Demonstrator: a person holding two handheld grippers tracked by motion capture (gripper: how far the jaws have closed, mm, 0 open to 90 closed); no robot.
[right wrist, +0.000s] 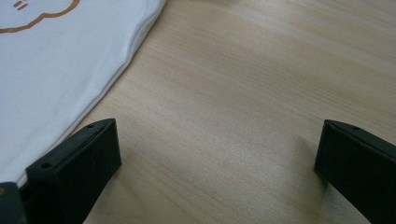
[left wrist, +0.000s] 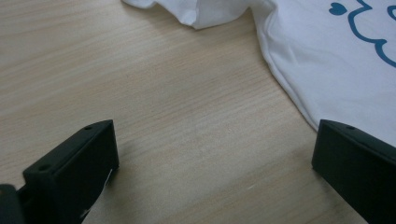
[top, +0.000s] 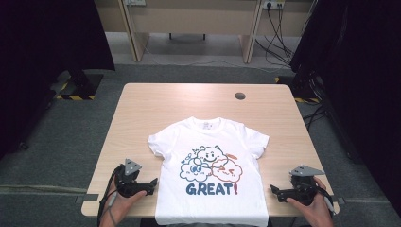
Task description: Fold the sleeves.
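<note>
A white T-shirt [top: 210, 161] lies flat, front up, on the wooden table [top: 189, 104], printed with cartoon clouds and the word GREAT!; its hem hangs over the near edge. My left gripper [top: 150, 185] rests on the table just left of the shirt's side seam, jaws wide open with bare wood between them [left wrist: 215, 154]; the shirt's edge [left wrist: 327, 70] lies close to the right jaw. My right gripper [top: 276, 191] sits just right of the shirt, also open on bare wood [right wrist: 219, 154], with the shirt's side [right wrist: 56, 79] beside its left jaw.
A small round dark grommet [top: 240, 96] sits in the tabletop at the far right. Bare wood surrounds the shirt on the left, right and far sides. Black stands [top: 80, 85] and cables [top: 279, 28] are on the floor beyond the table.
</note>
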